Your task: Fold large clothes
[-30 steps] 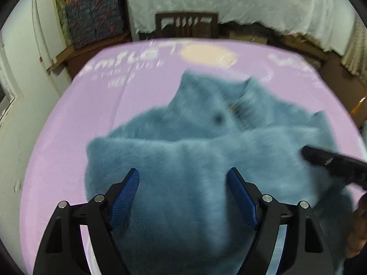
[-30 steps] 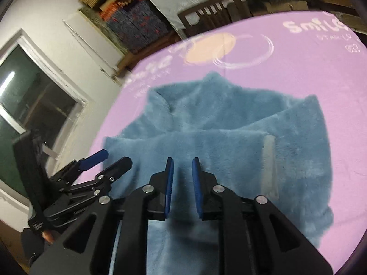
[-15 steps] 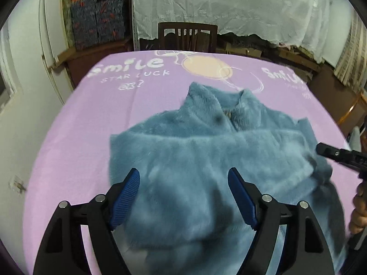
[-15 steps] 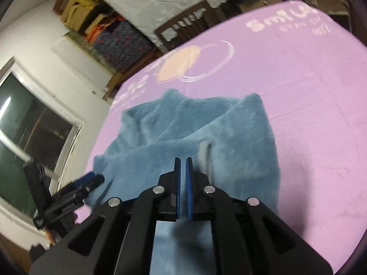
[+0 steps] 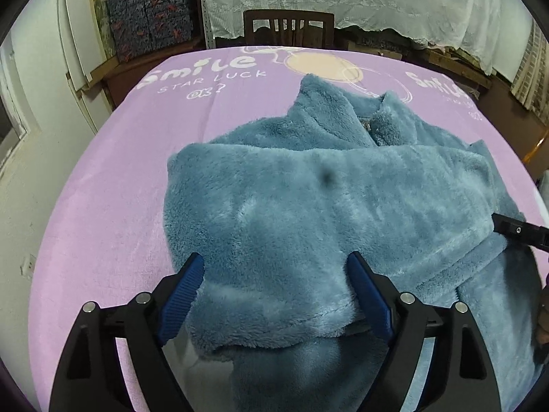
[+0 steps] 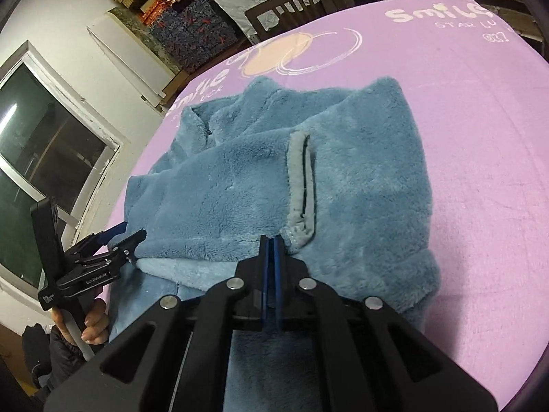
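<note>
A fluffy blue fleece jacket [image 5: 308,199] lies on the purple blanket [image 5: 113,178], collar toward the far side, its lower part folded up over the body. My left gripper [image 5: 276,281] is open, its blue fingers either side of the folded hem. My right gripper [image 6: 271,250] is shut on the jacket's folded edge next to the grey pocket trim [image 6: 302,175]. The jacket also shows in the right wrist view [image 6: 343,178], with the left gripper [image 6: 120,237] at its left edge. The right gripper's tip shows in the left wrist view [image 5: 514,231].
The purple blanket with white "Smile Star Luck" print covers the table [image 6: 480,137]. A dark wooden chair [image 5: 288,27] stands at the far edge. Patterned boxes [image 5: 151,10] sit on a shelf at the back left. A window [image 6: 41,158] is on the left wall.
Both grippers carried the jacket's lower part up over the body and drew back. My right gripper's fingers closed fully. My left gripper stayed open.
</note>
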Motion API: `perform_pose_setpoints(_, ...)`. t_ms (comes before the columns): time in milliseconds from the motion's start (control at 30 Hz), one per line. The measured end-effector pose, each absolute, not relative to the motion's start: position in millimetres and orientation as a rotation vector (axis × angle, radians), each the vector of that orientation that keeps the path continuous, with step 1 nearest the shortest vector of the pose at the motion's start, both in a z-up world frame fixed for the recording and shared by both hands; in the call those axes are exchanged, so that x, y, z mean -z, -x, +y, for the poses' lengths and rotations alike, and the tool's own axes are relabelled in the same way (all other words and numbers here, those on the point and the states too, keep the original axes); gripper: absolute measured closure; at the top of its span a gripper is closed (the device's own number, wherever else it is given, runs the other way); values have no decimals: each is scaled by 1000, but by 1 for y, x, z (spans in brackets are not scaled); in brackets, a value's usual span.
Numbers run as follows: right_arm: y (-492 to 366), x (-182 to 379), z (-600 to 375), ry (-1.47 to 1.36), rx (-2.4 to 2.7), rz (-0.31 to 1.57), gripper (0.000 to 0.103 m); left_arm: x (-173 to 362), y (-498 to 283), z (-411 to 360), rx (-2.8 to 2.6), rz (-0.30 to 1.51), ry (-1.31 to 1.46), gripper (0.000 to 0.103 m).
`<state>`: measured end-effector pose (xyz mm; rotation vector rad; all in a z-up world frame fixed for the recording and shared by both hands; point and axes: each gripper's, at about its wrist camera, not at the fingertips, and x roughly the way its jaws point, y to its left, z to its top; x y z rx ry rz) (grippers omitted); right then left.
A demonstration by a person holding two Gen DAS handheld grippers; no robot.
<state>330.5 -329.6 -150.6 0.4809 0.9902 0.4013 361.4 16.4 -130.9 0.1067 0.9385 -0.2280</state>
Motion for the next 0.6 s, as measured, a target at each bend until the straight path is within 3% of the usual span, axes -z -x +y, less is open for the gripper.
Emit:
perform_pose_setpoints(133, -324, 141, -332, -485, -411, 970, 95, 114, -346, 26, 241, 921, -41, 18)
perform_pose_setpoints(200, -311, 124, -335, -471, -413, 922, 79, 102, -330, 31, 260, 902, -4, 18)
perform_pose_setpoints(233, -303, 116, -336, -463, -417, 900, 78, 98, -320, 32, 275, 898, 7, 18)
perform_pose_setpoints(533, -239, 108, -327, -381, -433, 921, 76, 133, -261, 0, 331, 1017, -134, 18)
perform_pose_setpoints(600, -233, 118, -326, -383, -419, 961, 62, 138, -255, -2, 308, 1016, -171, 18)
